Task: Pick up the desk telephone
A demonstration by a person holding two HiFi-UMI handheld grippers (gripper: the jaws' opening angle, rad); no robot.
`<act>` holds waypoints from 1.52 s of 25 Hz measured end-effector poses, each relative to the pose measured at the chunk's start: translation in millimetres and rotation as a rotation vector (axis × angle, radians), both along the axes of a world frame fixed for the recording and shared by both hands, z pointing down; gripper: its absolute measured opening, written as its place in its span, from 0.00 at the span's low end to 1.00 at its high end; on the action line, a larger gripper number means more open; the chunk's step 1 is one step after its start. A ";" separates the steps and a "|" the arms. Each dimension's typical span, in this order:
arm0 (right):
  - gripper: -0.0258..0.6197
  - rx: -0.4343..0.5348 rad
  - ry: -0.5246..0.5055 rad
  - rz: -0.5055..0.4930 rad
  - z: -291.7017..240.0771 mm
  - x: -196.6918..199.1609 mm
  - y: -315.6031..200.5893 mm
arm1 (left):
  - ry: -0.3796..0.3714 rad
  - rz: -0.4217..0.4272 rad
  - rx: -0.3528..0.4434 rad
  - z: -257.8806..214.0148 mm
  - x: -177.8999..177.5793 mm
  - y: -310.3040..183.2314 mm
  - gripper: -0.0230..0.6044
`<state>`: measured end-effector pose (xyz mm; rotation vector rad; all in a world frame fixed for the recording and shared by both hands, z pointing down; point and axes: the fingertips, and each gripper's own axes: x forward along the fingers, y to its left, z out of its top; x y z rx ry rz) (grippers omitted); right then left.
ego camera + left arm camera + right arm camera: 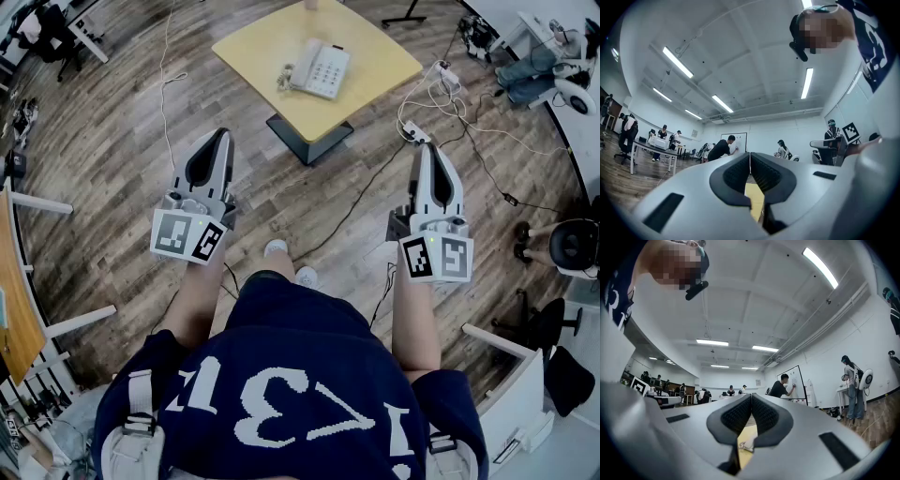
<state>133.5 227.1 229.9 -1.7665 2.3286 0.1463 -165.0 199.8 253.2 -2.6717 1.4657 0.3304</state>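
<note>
A white desk telephone [320,68] with a grey coiled cord lies on a small yellow table [272,45] ahead of me in the head view. My left gripper [218,137] is held up to the near left of the table, shut and empty. My right gripper [429,149] is held up to the near right, also shut and empty. Both are well short of the phone. In the left gripper view [750,154] the pads meet, with a strip of yellow table [754,199] below them. The right gripper view [751,397] shows the same, with a bit of the phone cord [746,445].
The table stands on a dark pedestal base [309,138] on a wood floor. Cables and a power strip [417,131] trail across the floor at the right. Other people work at desks and a whiteboard [736,141] farther off. A seated person [539,66] is at the far right.
</note>
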 end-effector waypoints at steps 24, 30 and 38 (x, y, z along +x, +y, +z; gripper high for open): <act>0.08 0.010 -0.071 -0.055 -5.4 2.4 -8.8 | 0.002 -0.033 -0.024 6.0 5.1 -8.0 0.07; 0.08 0.006 -0.069 -0.025 -7.1 8.9 -82.0 | 0.020 -0.007 -0.022 8.7 11.0 -90.4 0.07; 0.08 0.018 -0.079 0.015 -20.3 -0.2 -207.9 | 0.001 0.073 0.007 -8.7 18.0 -221.2 0.07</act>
